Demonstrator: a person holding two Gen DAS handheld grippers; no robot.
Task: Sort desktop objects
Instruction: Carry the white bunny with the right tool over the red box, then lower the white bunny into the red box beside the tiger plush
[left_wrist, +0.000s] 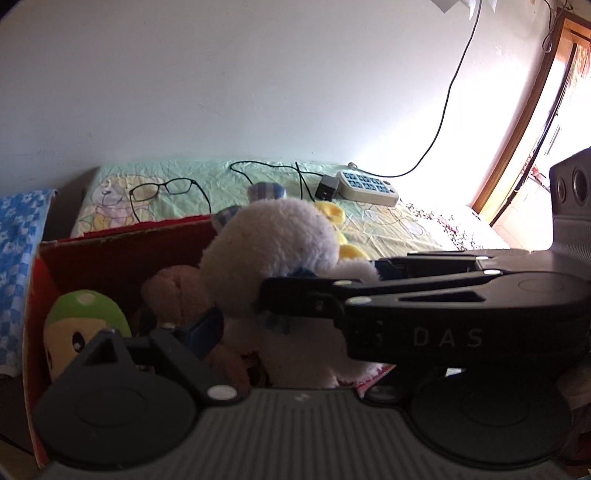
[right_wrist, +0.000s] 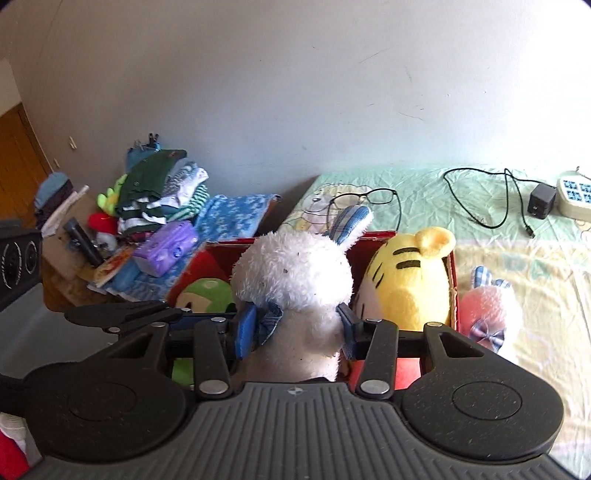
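The red box (right_wrist: 373, 236) is already crowded, and that's your biggest risk. If you lower the white rabbit (right_wrist: 291, 280) into it, the toy will likely perch on the other toys and roll out over the rim. You could also shove the light cardboard box across the sheet.

Your right gripper (right_wrist: 295, 328) is partly closed on the rabbit's neck, with the blue pads (right_wrist: 245, 328) sunk into the fur at its bow. The rabbit hangs upright over the middle of the box. Plush gives under pressure, so a narrow neck hold may slip, or the body may swing if you move quickly.

Your left gripper (left_wrist: 255, 343) looks spread wide and holds nothing that I can see. Its right finger is hidden behind the right gripper, which crosses its view from 3 o'clock. The two tools are close enough to knock together, so part them before you release.

Inside the box:
- The yellow tiger (right_wrist: 410, 284) sits at 3 o'clock of the rabbit, against the box wall.
- A brown bear (left_wrist: 173, 291) is at about 9 o'clock in the left wrist view.
- A green plush (right_wrist: 203, 291) sits beyond the bear, in the corner.

A pink rabbit (right_wrist: 487, 310) lies outside the box on the sheet, further round at 3 o'clock. It isn't sorted yet.

The glasses (right_wrist: 362, 197) lie just past the box at 12 o'clock. If the box gets pushed that way, it could reach them.
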